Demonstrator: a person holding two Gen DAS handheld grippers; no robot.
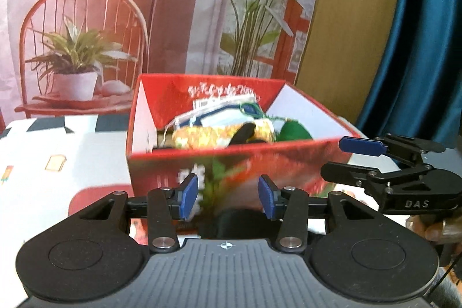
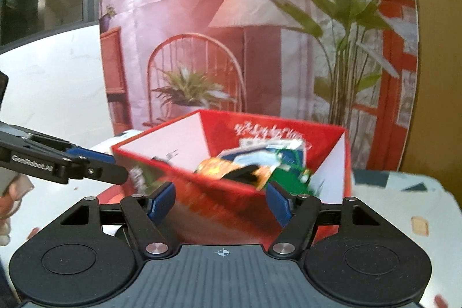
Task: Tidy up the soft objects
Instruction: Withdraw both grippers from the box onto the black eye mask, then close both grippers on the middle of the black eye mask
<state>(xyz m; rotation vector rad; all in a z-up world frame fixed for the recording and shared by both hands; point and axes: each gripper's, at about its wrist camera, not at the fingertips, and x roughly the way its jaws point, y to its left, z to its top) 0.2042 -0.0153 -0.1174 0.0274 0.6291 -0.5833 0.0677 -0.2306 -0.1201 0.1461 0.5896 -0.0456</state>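
A red cardboard box stands open on the table, close in front of both grippers. Inside it lie an orange-yellow patterned soft item, a black piece, a green piece and white-and-blue packets. My left gripper is open before the box's front wall, with nothing between its blue pads. My right gripper hangs at the box's right corner, also open. In the right wrist view the box fills the gap of the open right gripper, and the left gripper reaches in from the left.
The table has a white cloth printed with small pictures and a red patch. Behind the box hangs a printed backdrop of a chair, a lamp and plants. A blue curtain hangs at the right. A person's hand holds the right gripper.
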